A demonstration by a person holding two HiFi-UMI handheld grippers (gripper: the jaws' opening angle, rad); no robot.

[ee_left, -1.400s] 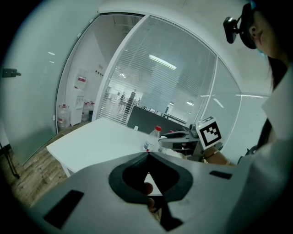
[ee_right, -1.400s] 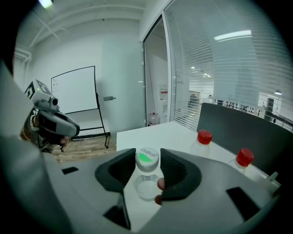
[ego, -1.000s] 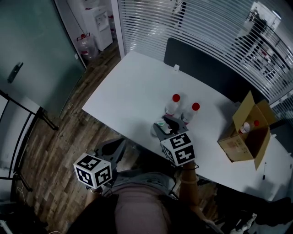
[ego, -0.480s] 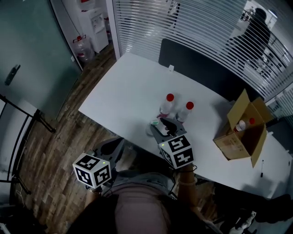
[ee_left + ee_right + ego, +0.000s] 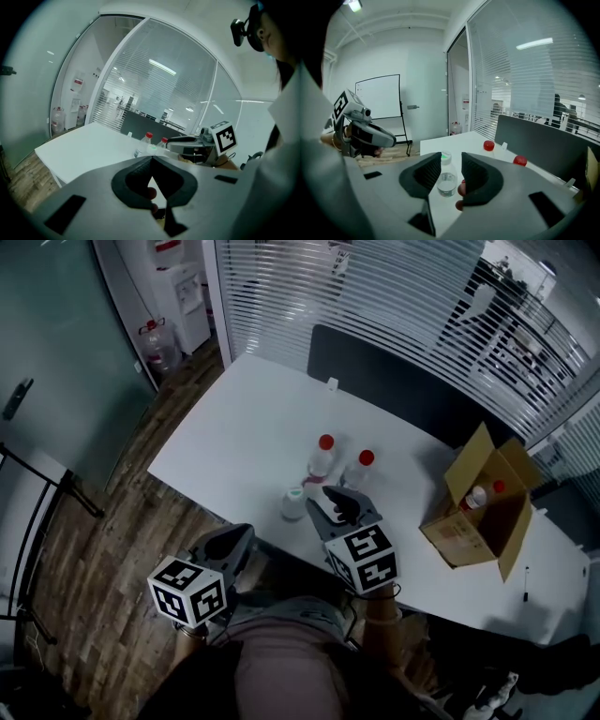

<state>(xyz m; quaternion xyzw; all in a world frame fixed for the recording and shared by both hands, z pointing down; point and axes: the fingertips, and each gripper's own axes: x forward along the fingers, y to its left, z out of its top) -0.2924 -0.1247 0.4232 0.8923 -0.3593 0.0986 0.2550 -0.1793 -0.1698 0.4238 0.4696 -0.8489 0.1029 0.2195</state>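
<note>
While the left tool [image 5: 151,158] is held short of the near edge of the counter [image 5: 230,442], its jaws are closed tip to tip with nothing between them. Right tool [image 5: 451,161]: over the counter's near part, jaws parted, gripping nothing. Green-cap bottle [image 5: 446,179]: small, clear, upright on the counter, seen through the gap in the right gripper view, just ahead of the fingertips; no contact with either pad visible. In the head view it stands just left of the right tool's tips, near the counter's front edge. Just beyond it, two red-cap bottles [image 5: 322,457] stand upright, close together, near the counter's middle. Further right, well apart from these, an open cardboard box [image 5: 464,542] sits on the counter with at least two more red-capped bottles inside. A dark screen [image 5: 394,390] runs along the counter's far edge; behind it, a glass wall with blinds [image 5: 375,296]. A whiteboard [image 5: 377,96] on a stand shows at the left of the right gripper view, beyond the left tool.
</note>
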